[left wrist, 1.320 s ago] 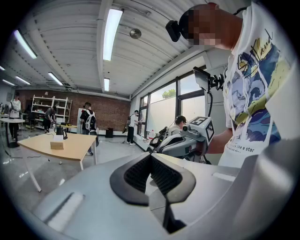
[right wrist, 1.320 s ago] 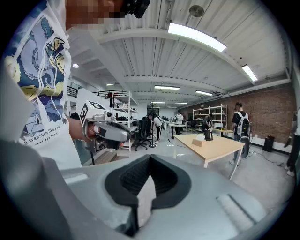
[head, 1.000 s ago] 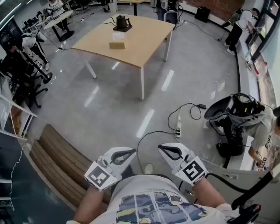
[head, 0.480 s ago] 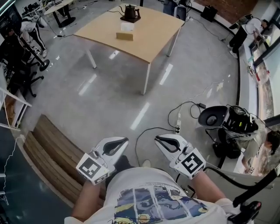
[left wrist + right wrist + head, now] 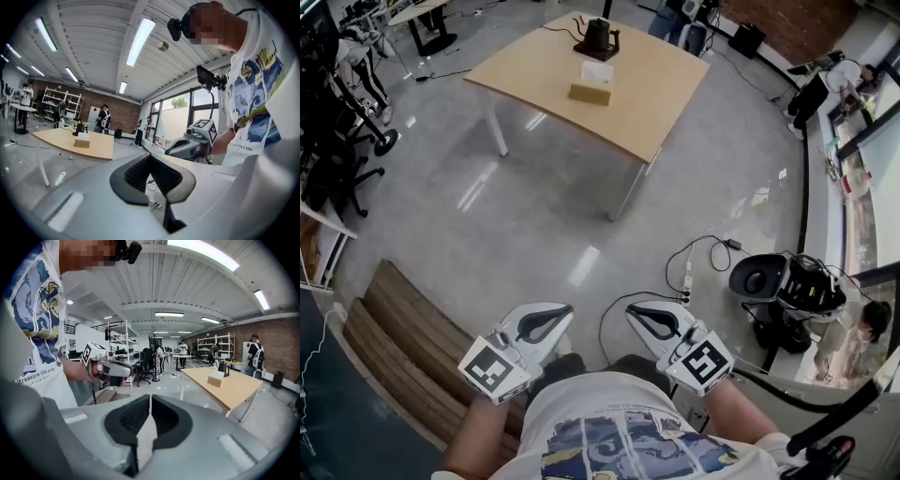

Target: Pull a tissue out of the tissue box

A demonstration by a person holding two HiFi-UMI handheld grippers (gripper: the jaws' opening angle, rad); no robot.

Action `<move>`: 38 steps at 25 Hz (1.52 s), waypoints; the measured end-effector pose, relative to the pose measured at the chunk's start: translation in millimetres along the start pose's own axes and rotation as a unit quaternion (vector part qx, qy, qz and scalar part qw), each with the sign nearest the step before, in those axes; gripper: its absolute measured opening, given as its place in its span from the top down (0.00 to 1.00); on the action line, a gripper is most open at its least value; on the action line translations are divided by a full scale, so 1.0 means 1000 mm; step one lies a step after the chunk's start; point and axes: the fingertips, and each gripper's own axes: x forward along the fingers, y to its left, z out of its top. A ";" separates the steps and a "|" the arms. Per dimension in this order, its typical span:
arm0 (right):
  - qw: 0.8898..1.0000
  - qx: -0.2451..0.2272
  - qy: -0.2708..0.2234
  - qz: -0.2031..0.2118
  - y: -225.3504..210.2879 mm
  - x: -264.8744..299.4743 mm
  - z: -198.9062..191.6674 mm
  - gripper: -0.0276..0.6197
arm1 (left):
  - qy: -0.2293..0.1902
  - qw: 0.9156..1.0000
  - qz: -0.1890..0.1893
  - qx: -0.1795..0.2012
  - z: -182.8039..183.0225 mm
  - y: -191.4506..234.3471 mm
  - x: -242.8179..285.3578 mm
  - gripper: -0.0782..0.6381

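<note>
A brown tissue box (image 5: pixel 590 93) with a white tissue (image 5: pixel 597 71) sticking out of it stands on a light wooden table (image 5: pixel 656 84) far ahead of me, beside a black kettle (image 5: pixel 597 36). Both grippers are held close to my body, over the grey floor and far from the table. The left gripper (image 5: pixel 546 322) is shut with nothing in it, its tips meeting (image 5: pixel 151 155). The right gripper (image 5: pixel 649 319) is also shut and empty (image 5: pixel 150 395). The box shows small in the left gripper view (image 5: pixel 82 143) and in the right gripper view (image 5: pixel 215 381).
A power strip with cables (image 5: pixel 685 278) lies on the floor just ahead of the right gripper. A low wooden platform (image 5: pixel 403 347) is at the left, office chairs (image 5: pixel 337 159) beyond it. Black equipment (image 5: pixel 787 286) and a person (image 5: pixel 853 328) are at the right.
The view has advanced across the floor toward the table. Both grippers stayed shut and close to my body, moving along with me.
</note>
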 end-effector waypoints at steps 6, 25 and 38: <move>1.000 -0.009 0.014 0.006 0.009 0.056 0.025 0.94 | -0.005 1.000 -0.006 -0.013 0.003 0.055 -0.025 0.89; 0.998 -0.026 -0.019 0.060 -0.148 0.143 0.069 0.94 | 0.017 0.998 0.059 0.002 0.041 0.181 0.083 0.89; 0.998 -0.011 -0.025 0.055 -0.276 0.176 0.076 0.94 | 0.026 0.998 0.052 0.012 0.074 0.254 0.183 0.89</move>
